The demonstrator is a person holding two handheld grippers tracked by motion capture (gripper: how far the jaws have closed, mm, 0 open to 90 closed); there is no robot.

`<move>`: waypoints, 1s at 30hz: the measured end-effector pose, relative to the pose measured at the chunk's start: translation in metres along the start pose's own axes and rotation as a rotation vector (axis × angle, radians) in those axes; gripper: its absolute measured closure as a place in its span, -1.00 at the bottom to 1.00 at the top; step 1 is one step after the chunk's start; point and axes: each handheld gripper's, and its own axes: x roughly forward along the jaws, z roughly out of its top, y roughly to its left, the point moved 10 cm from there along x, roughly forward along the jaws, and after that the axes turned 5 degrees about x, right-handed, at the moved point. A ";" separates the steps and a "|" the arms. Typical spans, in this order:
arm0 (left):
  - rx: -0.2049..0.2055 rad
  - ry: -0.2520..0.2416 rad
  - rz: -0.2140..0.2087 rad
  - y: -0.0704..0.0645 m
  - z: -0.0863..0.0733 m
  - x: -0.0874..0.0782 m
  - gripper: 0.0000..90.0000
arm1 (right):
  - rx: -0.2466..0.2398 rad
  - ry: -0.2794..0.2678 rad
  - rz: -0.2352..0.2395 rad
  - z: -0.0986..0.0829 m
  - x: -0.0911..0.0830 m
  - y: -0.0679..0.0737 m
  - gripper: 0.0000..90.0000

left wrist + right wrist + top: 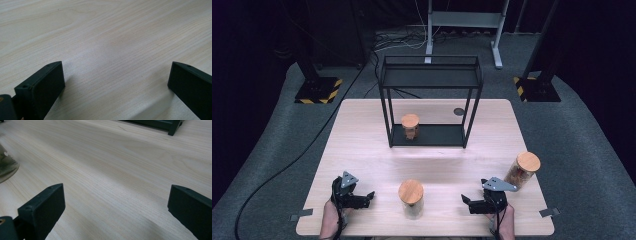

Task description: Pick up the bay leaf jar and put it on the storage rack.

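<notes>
Both claws wide open, empty: left gripper (pixel 368 196), right gripper (pixel 465 201). Lidded jar (pixel 411 199) between them; second jar (pixel 523 170) just behind right.

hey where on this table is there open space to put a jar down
The widest bare stretch of the table lies between the black rack and the front jar. The rack's lower shelf is free to the right of the jar on it. It is tighter at the front, where the front jar sits between the left tool and right tool, with another jar behind the right one.
</notes>
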 end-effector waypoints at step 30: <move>-0.024 0.003 0.024 0.003 0.000 0.000 -0.99 | 0.004 -0.031 -0.123 -0.003 -0.003 0.017 -0.98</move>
